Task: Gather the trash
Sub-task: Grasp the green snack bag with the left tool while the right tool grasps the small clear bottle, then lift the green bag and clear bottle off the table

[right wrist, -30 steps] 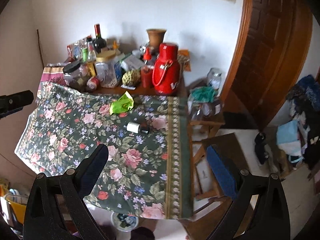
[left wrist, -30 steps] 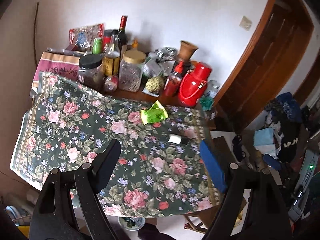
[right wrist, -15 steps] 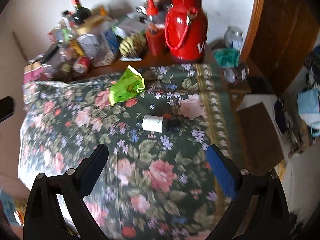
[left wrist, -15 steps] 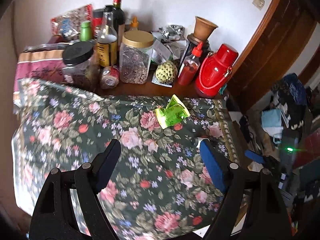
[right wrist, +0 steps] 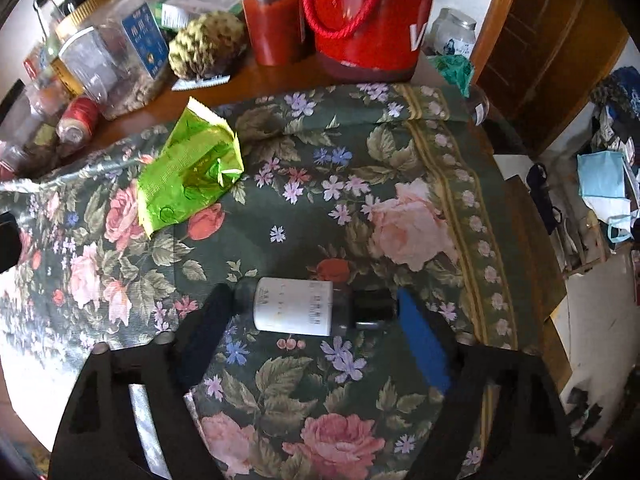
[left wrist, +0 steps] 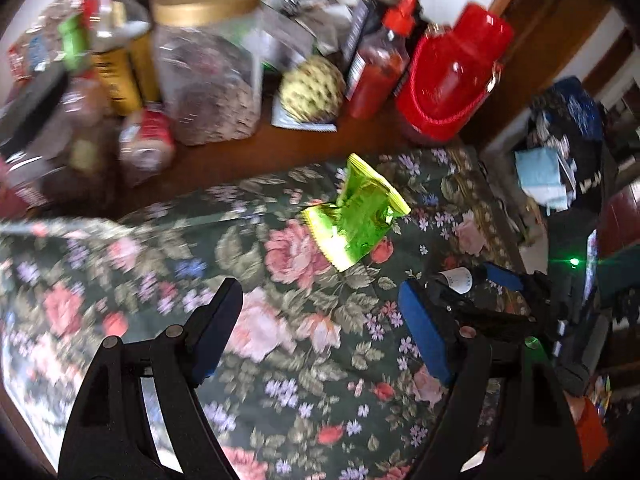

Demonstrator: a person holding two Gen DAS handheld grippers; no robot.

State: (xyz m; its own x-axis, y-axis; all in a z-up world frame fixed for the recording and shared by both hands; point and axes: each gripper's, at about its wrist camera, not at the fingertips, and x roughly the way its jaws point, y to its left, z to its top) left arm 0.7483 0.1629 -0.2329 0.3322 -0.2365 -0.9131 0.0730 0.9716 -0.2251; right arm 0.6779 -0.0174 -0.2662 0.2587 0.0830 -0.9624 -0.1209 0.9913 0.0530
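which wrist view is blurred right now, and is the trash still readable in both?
Left wrist view: motion blur, worst on the jars at the back; green wrapper readable. Right wrist view: sharp at centre; small bottle crisp between the open right gripper fingers, wrapper shows foil glare. Both bow at the edges from the fisheye.

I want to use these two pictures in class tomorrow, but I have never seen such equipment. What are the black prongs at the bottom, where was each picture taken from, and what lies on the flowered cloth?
There is no robot here: a person holds a hand tool in each hand, and each tool carries a wide-angle camera that looks along its two fingers. One picture comes from the left gripper, the other from the right gripper. Both are open and hold nothing. On the floral tablecloth lie a crumpled green wrapper and a small dark bottle with a white label, on its side between the right gripper's fingers. Behind the cloth stand jars, bottles and a red thermos.
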